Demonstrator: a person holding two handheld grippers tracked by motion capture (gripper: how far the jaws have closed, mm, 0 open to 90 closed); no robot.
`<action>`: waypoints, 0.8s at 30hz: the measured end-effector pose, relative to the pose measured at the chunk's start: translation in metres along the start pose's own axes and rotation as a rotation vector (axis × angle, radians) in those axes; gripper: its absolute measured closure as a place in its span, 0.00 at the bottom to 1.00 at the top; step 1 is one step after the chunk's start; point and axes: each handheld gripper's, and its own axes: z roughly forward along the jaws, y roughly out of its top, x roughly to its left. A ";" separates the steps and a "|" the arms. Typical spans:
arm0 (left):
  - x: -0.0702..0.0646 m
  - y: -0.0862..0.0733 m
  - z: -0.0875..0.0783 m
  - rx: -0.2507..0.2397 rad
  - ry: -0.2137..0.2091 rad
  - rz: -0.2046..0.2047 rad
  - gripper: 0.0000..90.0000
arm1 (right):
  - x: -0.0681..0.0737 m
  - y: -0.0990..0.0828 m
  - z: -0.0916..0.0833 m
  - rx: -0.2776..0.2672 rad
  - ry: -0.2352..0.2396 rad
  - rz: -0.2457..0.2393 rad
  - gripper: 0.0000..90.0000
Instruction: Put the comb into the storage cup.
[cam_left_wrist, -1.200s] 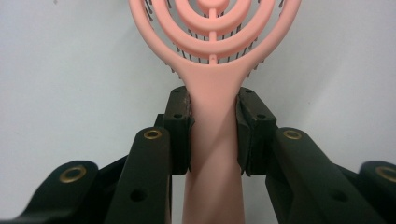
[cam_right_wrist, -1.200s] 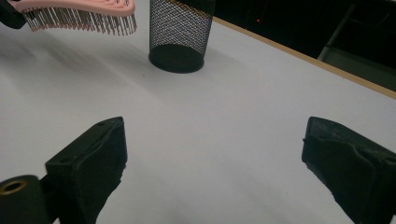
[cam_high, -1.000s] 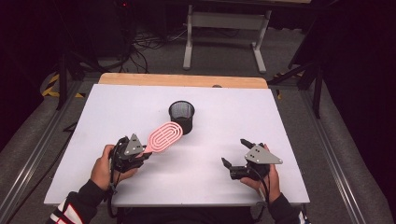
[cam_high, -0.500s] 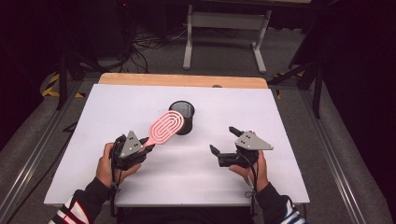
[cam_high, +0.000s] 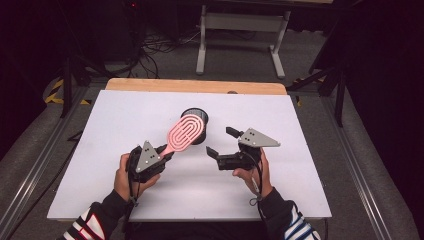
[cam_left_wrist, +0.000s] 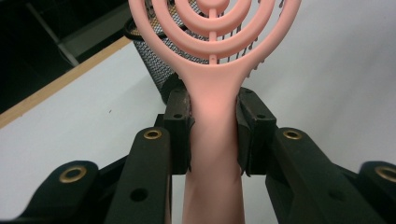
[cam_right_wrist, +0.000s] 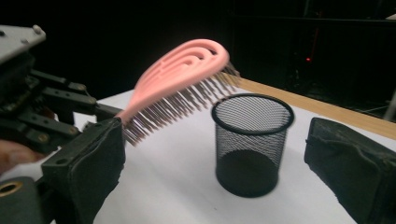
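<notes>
Hairbrush (cam_high: 185, 134), clamped in left gripper (cam_high: 161, 154), is held above cup (cam_high: 195, 125) at frame centre while right gripper (cam_high: 222, 142), jaws apart, is aimed to steady it.

Dim room, white table (cam_high: 300, 115), grey floor (cam_high: 240, 60), cables, metal stand (cam_high: 240, 22).

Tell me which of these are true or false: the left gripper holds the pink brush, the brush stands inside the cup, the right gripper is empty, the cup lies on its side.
1. The left gripper holds the pink brush by its handle: true.
2. The brush stands inside the mesh cup: false, it is held in the air beside the cup.
3. The right gripper is empty: true, its jaws stand open.
4. The cup lies on its side: false, it stands upright on the white table.
</notes>
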 end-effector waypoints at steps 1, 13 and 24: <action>0.000 0.000 0.000 0.000 0.000 0.000 0.78 | 0.002 0.001 0.002 -0.003 0.012 0.012 0.07; -0.023 0.005 0.010 -0.045 0.012 0.021 0.78 | 0.016 0.006 0.015 -0.013 0.042 0.071 0.05; -0.040 0.010 0.011 -0.109 0.033 0.049 0.78 | 0.017 0.003 0.023 -0.012 0.037 0.143 0.06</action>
